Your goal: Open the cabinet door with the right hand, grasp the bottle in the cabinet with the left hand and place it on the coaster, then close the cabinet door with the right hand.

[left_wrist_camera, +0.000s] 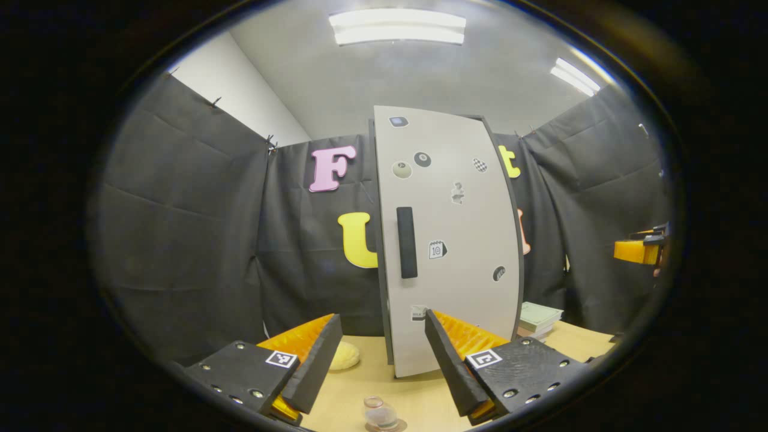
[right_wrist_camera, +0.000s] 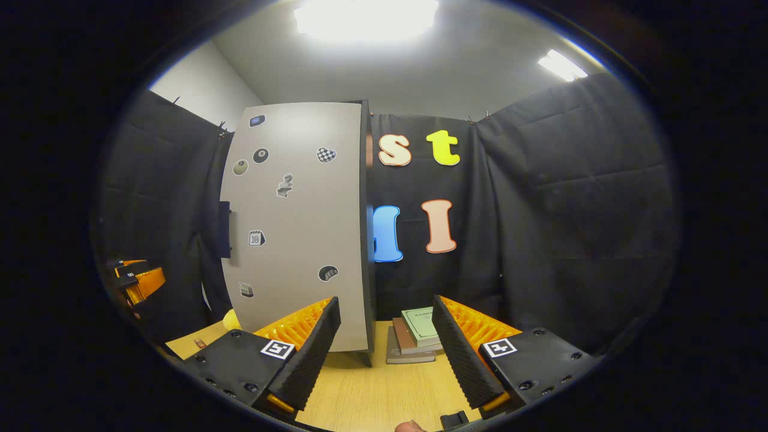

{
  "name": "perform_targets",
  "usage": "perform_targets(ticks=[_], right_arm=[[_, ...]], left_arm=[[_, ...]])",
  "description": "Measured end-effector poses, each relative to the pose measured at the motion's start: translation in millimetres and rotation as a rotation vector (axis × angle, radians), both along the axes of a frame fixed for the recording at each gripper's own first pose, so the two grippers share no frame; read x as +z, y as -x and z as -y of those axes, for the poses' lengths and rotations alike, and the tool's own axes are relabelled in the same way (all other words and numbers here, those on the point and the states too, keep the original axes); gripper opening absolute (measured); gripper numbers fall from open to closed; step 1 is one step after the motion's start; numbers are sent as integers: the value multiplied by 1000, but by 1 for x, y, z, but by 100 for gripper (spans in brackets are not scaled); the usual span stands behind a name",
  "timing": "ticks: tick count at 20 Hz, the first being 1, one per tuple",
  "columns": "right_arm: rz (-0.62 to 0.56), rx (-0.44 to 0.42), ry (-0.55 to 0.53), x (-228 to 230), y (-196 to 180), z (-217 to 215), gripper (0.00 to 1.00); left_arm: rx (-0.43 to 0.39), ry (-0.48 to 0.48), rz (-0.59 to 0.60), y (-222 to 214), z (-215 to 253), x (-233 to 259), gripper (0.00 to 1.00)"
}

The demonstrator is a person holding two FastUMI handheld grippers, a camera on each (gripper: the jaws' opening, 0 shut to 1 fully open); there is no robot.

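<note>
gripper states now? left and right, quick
Left gripper: jaws open, holding nothing, facing the closed cabinet door.
Right gripper: jaws open, holding nothing.

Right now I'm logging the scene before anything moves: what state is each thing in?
cabinet door: shut, handle untouched.
left gripper: open, holding nothing.
right gripper: open, holding nothing.
bottle: upright on the table.
books: stacked beside the cabinet.

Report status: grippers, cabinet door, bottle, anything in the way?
Both grippers, left and right, open and empty. Cabinet door shut, handle untouched. Glass bottle on table near left gripper. Books beside cabinet, not obstructing.
</note>
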State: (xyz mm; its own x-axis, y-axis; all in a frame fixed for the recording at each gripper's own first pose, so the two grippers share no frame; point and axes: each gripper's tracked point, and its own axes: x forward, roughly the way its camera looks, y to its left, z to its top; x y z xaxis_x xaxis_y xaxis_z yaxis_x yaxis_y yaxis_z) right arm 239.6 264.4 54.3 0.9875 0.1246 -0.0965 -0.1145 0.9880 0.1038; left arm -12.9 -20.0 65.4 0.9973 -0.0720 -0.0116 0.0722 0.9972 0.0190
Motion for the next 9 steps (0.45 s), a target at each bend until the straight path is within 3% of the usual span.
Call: perform_targets(ticks=[9], right_arm=[[2, -5, 1, -3, -3, 2, 98]], left_arm=[[14, -4, -5, 5, -5, -1, 84]])
